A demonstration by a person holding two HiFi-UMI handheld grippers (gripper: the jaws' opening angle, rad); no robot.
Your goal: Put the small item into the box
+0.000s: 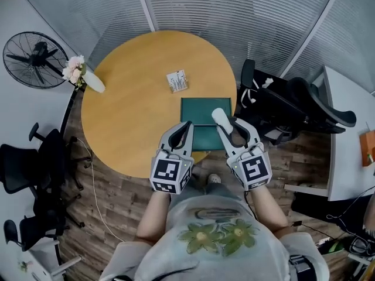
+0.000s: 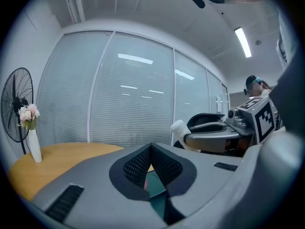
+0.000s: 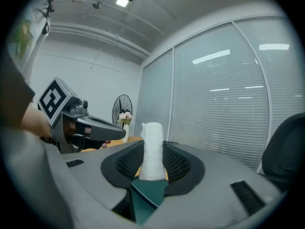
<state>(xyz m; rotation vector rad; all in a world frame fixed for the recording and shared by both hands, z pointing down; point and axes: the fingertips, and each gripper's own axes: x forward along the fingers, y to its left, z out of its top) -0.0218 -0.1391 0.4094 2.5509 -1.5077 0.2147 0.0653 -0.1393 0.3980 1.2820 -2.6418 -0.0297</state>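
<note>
1. Head view: you stand at the near edge of a round wooden table (image 1: 129, 98) with both tools held out over it, side by side. Your right gripper (image 1: 227, 123) is clamped on a white item (image 1: 221, 117), which sticks out past its jaw tips and shows over the right part of the green box (image 1: 199, 111). You cannot tell from here whether it touches the box. Your left gripper (image 1: 188, 123) sits just beside it over the box's left part, with its jaws drawn together to a point. A small printed packet (image 1: 177, 81) lies on the table beyond the box, apart from it. A vase of flowers (image 1: 82, 75) stands at the table's far left edge, with a fan (image 1: 35, 57) behind it.

2. Left gripper view: your jaws meet at their tips with nothing between them. The green box (image 2: 155, 185) shows through the gap below them. At the right, your other tool carries the white item (image 2: 178, 127) at its tip.

3. Right gripper view: the white item (image 3: 153, 147) stands upright between your two pads, gripped on both sides. The green box (image 3: 147, 194) lies below it. Your left gripper (image 3: 119, 131) reaches in from the left, jaws together.
</note>
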